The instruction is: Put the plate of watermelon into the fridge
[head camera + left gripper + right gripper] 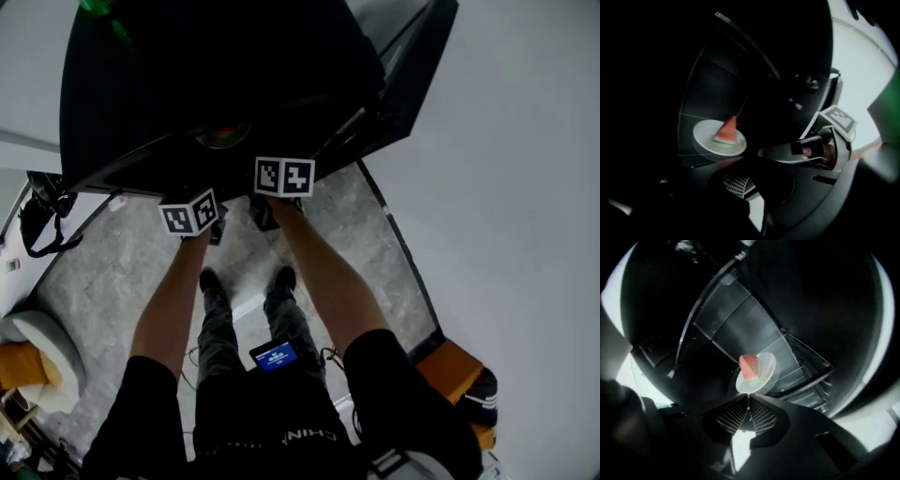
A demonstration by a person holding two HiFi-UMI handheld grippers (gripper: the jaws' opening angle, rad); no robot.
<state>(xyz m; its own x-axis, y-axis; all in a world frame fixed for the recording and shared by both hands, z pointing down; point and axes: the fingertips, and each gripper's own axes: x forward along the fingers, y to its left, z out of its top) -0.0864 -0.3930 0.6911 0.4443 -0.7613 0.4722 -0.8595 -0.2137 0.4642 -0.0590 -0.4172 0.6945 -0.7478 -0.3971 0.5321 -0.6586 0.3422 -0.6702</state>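
Observation:
A white plate (704, 138) with a red watermelon wedge (726, 131) rests on a glass shelf inside the dark fridge (234, 75). The right gripper view shows the same plate (768, 366) and wedge (750, 365) some way ahead of the jaws. In the head view the plate (223, 138) is only a dim disc in the black interior. My left gripper (740, 180) is shut and holds nothing. The right gripper (748, 401) has its ribbed pads pressed together, also with nothing in them. Both marker cubes hang in front of the fridge opening, the left gripper (192, 214) lower than the right gripper (284, 176).
The fridge door (412, 75) stands open at the right. Glass shelves and door bins (806, 376) surround the plate. Below are a grey marble floor (122, 272), the person's legs, a small blue-screen device (275, 355), an orange object (459, 370) and a pale stool (42, 347).

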